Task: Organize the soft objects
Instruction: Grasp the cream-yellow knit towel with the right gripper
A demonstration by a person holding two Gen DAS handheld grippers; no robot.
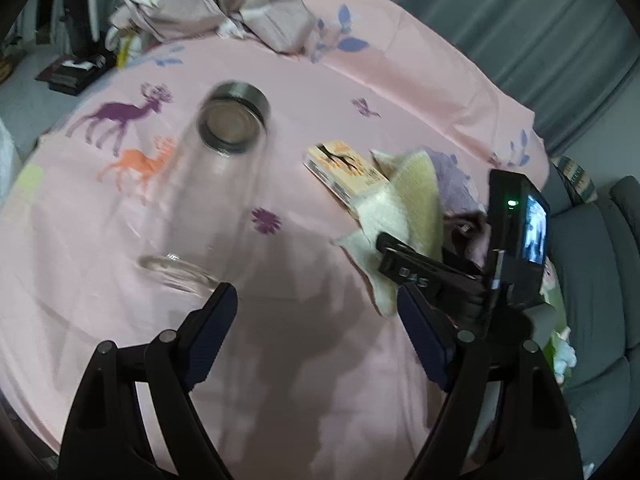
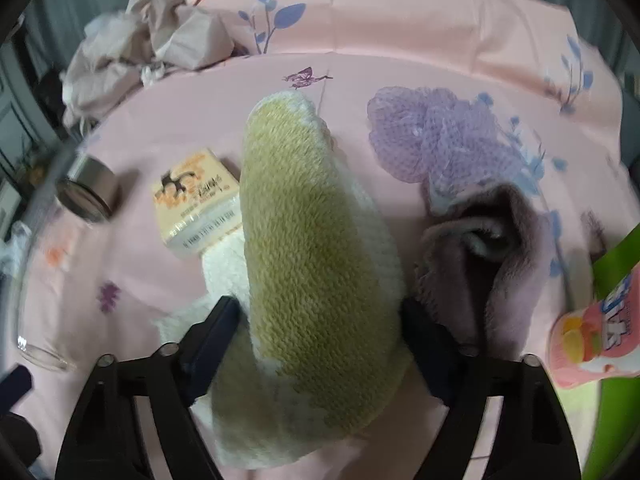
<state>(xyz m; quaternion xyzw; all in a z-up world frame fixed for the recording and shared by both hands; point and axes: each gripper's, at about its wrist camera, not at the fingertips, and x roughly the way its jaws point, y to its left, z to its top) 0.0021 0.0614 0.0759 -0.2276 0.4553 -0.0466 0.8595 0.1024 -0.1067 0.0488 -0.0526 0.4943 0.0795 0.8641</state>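
Observation:
A fluffy yellow-and-white cloth stands bunched into a raised ridge on the pink printed sheet. My right gripper is shut on it, with both pads against its sides. In the left wrist view the same cloth shows at the right, with a right finger lying on it. A purple mesh bath pouf and a mauve fluffy towel lie just right of the cloth. My left gripper hovers open over bare sheet with nothing between its fingers.
A clear glass bottle with a metal lid lies just ahead of my left fingertip. An orange box lies partly under the cloth. Crumpled pale clothes are heaped at the far edge. A pink packet is at the right, beside a grey sofa.

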